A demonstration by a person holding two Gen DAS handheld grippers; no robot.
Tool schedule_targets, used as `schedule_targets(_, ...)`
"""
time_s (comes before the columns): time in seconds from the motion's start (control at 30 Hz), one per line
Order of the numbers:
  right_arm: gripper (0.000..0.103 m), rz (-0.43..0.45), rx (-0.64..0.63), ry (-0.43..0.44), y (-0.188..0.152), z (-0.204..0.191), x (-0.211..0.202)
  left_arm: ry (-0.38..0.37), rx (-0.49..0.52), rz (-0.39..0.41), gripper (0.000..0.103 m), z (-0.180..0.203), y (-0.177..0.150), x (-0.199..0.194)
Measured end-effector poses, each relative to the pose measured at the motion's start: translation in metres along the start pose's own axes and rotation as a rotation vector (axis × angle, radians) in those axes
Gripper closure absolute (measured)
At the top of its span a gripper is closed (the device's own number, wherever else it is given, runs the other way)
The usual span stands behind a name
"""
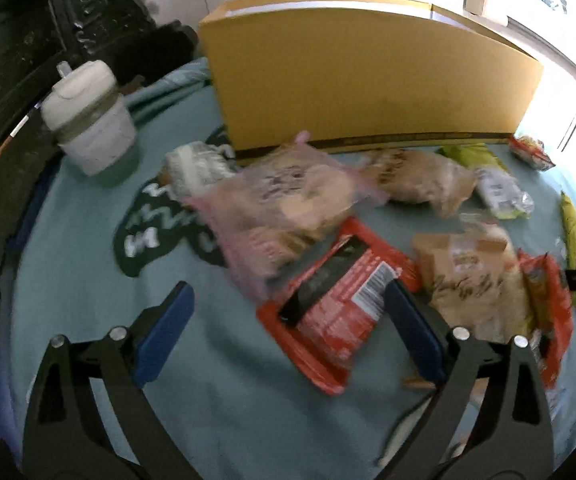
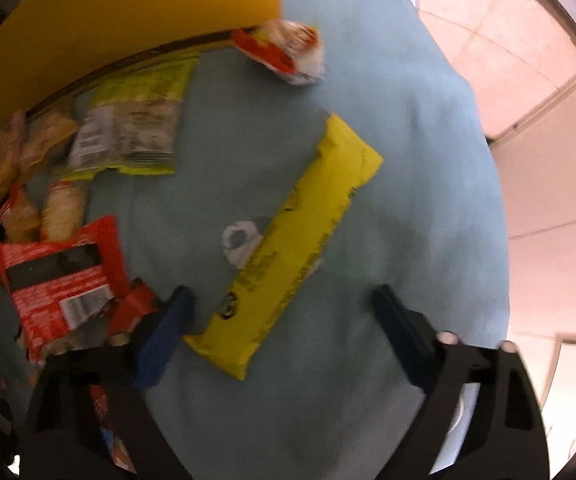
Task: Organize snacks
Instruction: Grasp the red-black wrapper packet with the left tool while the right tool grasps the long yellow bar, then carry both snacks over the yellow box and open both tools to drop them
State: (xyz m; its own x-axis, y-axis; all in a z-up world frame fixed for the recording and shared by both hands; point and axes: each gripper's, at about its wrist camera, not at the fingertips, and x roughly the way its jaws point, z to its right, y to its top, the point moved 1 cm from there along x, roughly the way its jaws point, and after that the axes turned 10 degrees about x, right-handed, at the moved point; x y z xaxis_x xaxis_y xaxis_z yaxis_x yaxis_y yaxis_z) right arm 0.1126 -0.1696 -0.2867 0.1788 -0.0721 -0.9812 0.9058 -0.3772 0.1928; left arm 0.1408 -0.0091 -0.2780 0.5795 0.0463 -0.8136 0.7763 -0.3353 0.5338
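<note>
We hold the left gripper (image 1: 288,304) with jaws apart over the blue-covered table (image 1: 87,280), a red snack packet (image 1: 340,304) lying between them untouched. Our right gripper (image 2: 283,300) also gapes, above a yellow snack bar (image 2: 292,248) near the table's right edge. The yellow box (image 1: 368,80) stands at the far edge.
</note>
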Motion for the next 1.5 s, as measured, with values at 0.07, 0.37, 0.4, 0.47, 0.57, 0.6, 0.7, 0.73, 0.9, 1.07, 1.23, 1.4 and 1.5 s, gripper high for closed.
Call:
schedule_targets(0.07, 0.035, 0.012, -0.029, -0.006, -0.003, -0.009, -0.004, -0.013, 0.054, -0.011, 0.013, 0.007, -0.001, 0.000)
schedule_targets(0.37, 0.042, 0.038, -0.102, -0.018, -0.007, -0.046, -0.018, -0.023, 0.123, -0.055, 0.005, 0.021, 0.022, 0.023)
schedule_targets(0.4, 0.058, 0.024, -0.104, 0.026, -0.007, -0.048, -0.019, -0.018, 0.120, -0.071, 0.006, 0.020, 0.024, 0.028)
schedule_targets(0.47, 0.083, 0.024, -0.149, 0.052, -0.011, -0.054, -0.024, -0.001, 0.117, -0.066, 0.050, 0.017, 0.024, 0.028)
schedule_targets(0.57, 0.083, 0.030, -0.125, 0.100, -0.019, -0.050, -0.031, -0.074, 0.067, -0.051, 0.059, 0.003, 0.017, 0.020)
schedule_targets(0.6, 0.083, 0.026, -0.097, 0.135, -0.021, -0.046, -0.033, -0.081, 0.052, -0.046, 0.059, 0.000, 0.014, 0.016)
schedule_targets(0.7, 0.083, 0.041, -0.059, 0.213, -0.026, -0.033, -0.045, -0.129, -0.050, -0.022, 0.059, -0.019, -0.002, 0.002)
schedule_targets(0.73, 0.083, 0.052, -0.053, 0.230, -0.027, -0.032, -0.051, -0.139, -0.078, -0.012, 0.059, -0.024, -0.007, -0.004)
schedule_targets(0.9, 0.083, 0.080, -0.042, 0.266, -0.024, -0.015, -0.069, -0.138, -0.116, 0.037, 0.059, -0.035, -0.010, -0.030)
schedule_targets(1.07, 0.083, 0.106, -0.037, 0.295, -0.016, 0.003, -0.083, -0.146, -0.134, 0.104, 0.059, -0.034, 0.008, -0.053)
schedule_targets(1.23, 0.083, 0.149, -0.044, 0.336, -0.004, 0.028, -0.096, -0.163, -0.144, 0.182, 0.059, -0.025, 0.019, -0.087)
schedule_targets(1.4, 0.083, 0.217, -0.056, 0.385, 0.009, 0.015, -0.121, -0.164, -0.161, 0.239, 0.059, -0.029, 0.037, -0.109)
schedule_targets(1.5, 0.083, 0.279, -0.068, 0.411, 0.025, 0.008, -0.146, -0.158, -0.175, 0.274, 0.059, -0.035, 0.051, -0.118)
